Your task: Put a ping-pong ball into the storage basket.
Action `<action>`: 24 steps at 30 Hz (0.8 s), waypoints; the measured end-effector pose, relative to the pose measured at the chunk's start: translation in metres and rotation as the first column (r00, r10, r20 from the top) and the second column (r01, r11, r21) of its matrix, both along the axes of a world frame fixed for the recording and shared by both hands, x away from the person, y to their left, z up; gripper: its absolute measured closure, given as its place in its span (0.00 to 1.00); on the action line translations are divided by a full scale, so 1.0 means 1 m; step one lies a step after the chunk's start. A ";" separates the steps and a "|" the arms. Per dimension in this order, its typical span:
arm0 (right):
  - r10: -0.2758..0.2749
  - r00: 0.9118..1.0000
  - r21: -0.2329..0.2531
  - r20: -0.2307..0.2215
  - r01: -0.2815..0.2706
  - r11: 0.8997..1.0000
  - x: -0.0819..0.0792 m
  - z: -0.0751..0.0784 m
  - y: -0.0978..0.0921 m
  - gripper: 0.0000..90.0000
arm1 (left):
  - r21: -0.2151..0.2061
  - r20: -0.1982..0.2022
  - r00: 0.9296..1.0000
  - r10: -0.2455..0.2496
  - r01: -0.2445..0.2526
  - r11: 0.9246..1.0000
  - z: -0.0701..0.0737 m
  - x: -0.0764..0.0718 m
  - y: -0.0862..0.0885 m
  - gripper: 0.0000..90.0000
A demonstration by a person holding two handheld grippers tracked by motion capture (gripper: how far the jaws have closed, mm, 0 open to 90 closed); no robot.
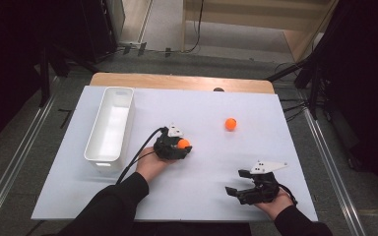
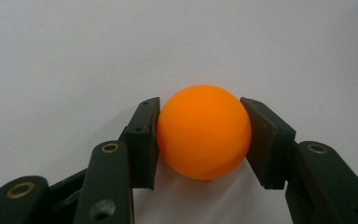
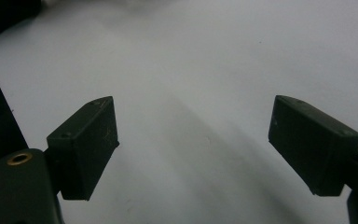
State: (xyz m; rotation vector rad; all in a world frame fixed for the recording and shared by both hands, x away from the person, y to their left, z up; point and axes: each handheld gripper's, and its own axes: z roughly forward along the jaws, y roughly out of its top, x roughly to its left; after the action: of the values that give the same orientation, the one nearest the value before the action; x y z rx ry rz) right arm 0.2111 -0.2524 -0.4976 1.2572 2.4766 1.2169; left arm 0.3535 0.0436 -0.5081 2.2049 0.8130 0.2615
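Observation:
An orange ball (image 1: 183,143) sits between the jaws of my left gripper (image 1: 179,146) near the middle of the white table. In the left gripper view both pads (image 2: 142,140) press the sides of that orange ball (image 2: 204,131), so the gripper is shut on it. A second orange ball (image 1: 231,124) lies loose farther back and to the right. My right gripper (image 1: 237,183) rests near the front right of the table, open. In the right gripper view its jaws stand wide apart around my right gripper's middle (image 3: 193,149) with bare table between them.
A long white bin (image 1: 109,129) stands lengthwise at the left of the white table top (image 1: 202,196), just left of my left hand. A wooden edge (image 1: 177,81) runs along the table's far side. Dark stands and cables flank the table.

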 end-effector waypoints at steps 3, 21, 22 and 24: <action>-0.004 1.000 0.003 -0.001 0.004 1.000 0.000 0.000 0.000 0.16 | -0.011 -0.007 1.000 -0.008 0.008 1.000 0.003 -0.001 0.000 0.57; -0.001 1.000 0.004 0.000 0.001 1.000 0.000 0.001 0.000 0.16 | -0.022 -0.028 0.999 -0.046 0.046 0.999 0.027 -0.008 0.005 0.57; -0.001 1.000 0.004 0.000 0.001 1.000 0.000 0.001 0.000 0.16 | -0.022 -0.028 0.999 -0.046 0.046 0.999 0.027 -0.008 0.005 0.57; -0.002 1.000 0.003 0.001 0.002 1.000 0.000 0.001 0.000 0.16 | -0.026 -0.037 0.998 -0.046 0.046 0.999 0.029 -0.009 0.005 0.57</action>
State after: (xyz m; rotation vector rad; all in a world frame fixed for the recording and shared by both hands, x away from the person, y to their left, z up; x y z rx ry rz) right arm 0.2107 -0.2529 -0.4968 1.2586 2.4735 1.2214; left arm 0.3450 0.0488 -0.4787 2.2076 0.7805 0.1872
